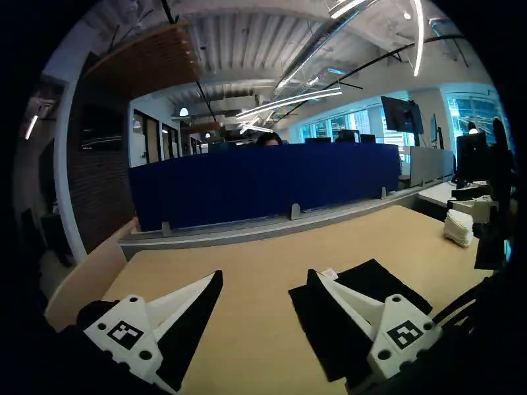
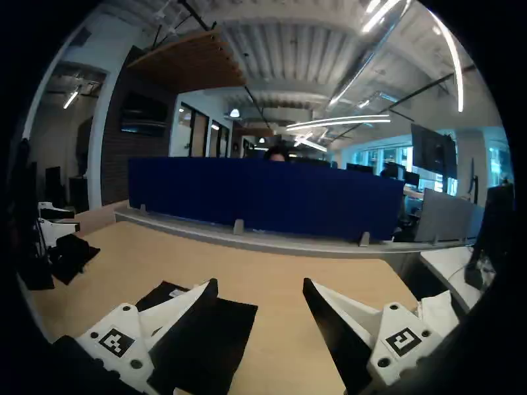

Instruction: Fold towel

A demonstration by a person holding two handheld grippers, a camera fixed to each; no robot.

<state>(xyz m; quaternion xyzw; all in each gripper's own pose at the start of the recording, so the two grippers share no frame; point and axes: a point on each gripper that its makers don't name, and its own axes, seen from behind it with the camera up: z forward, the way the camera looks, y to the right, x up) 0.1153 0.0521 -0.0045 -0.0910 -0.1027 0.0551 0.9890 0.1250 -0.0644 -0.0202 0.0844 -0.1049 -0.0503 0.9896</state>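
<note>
Pale wooden surface [image 1: 263, 316] runs up to a blue partition [image 1: 263, 184] in an open office. We see the black towel [image 1: 382, 280] lying flat on it. Our left claw [image 1: 263, 275] is spread wide and grips nothing, one finger over the cloth. Our right claw [image 2: 259, 283] is likewise released, one finger above the towel; whether either finger touches it we cannot tell.
</note>
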